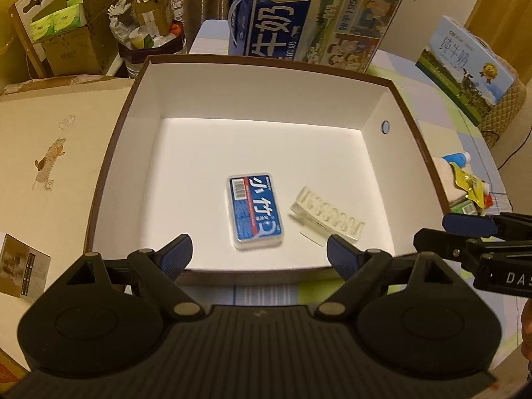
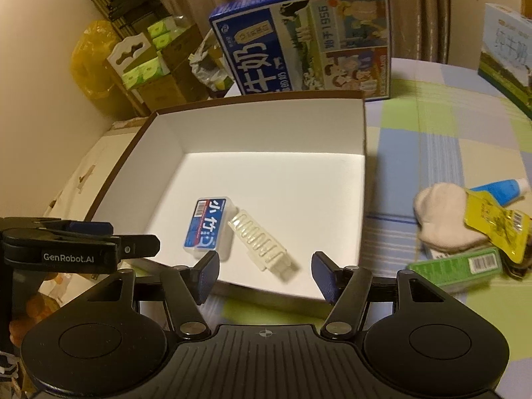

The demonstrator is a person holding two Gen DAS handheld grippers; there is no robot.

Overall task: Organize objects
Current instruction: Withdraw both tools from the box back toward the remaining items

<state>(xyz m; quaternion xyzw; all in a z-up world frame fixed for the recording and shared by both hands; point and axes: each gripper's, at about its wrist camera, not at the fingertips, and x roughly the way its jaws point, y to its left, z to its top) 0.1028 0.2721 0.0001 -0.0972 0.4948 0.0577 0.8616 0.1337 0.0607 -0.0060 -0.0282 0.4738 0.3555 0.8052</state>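
Observation:
A brown-edged white open box (image 1: 259,99) (image 2: 266,123) sits on the checked tablecloth. Inside lie a blue-labelled clear case (image 1: 255,211) (image 2: 206,227) and a cream ridged plastic piece (image 1: 327,217) (image 2: 261,242), blurred as if moving. My left gripper (image 1: 259,254) hovers open over the box's near wall, nothing between its fingers. My right gripper (image 2: 265,274) is open too, above the near wall, empty. Each gripper shows in the other's view: the right gripper (image 1: 465,232) from the side, the left gripper (image 2: 99,242) at the box's left corner.
Right of the box lies a pile: white sock (image 2: 442,219), yellow sachet (image 2: 495,224), blue tube (image 2: 502,189), green packet (image 2: 455,266). Two milk cartons (image 1: 312,20) (image 1: 465,66) stand behind. Cardboard boxes and a bag (image 1: 66,23) crowd the far left.

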